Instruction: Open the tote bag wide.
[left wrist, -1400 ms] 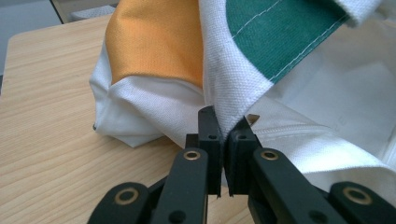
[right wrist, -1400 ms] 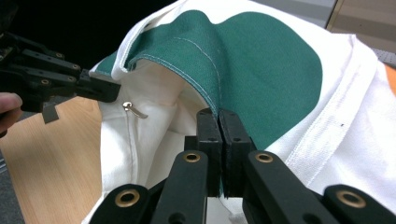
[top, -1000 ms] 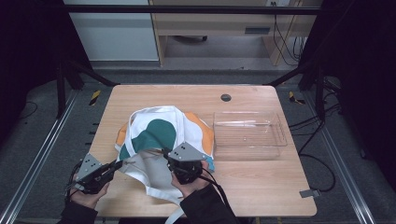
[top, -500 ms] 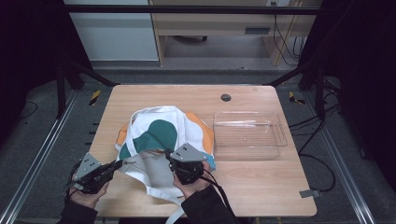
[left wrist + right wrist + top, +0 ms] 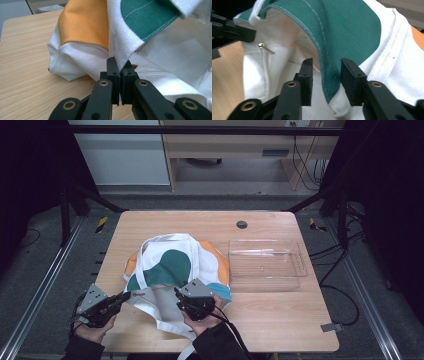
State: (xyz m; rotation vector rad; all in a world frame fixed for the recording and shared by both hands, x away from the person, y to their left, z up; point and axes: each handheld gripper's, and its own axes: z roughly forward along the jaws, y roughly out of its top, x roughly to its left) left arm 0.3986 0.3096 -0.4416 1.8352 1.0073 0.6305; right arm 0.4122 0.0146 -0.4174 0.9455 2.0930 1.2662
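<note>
Here the tote bag (image 5: 175, 270) lies mid-counter (image 5: 280, 320), mouth toward 6 o'clock; the left hand-held gripper (image 5: 125, 296) is clamped tight on its rim at 9 o'clock, while the right hand-held gripper (image 5: 325, 75), nearer the centre, straddles the green hem (image 5: 329, 57), jaws parted

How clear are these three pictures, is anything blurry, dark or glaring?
High view: evenly lit table, surroundings nearly black, soft overall; the clear tray is faint, with slight sheen. Left gripper view: bag weave and stitching sharp at the jaws, far table edge soft. Right gripper view: green fabric sharp, the nearest jaws slightly soft, no glare.
</note>
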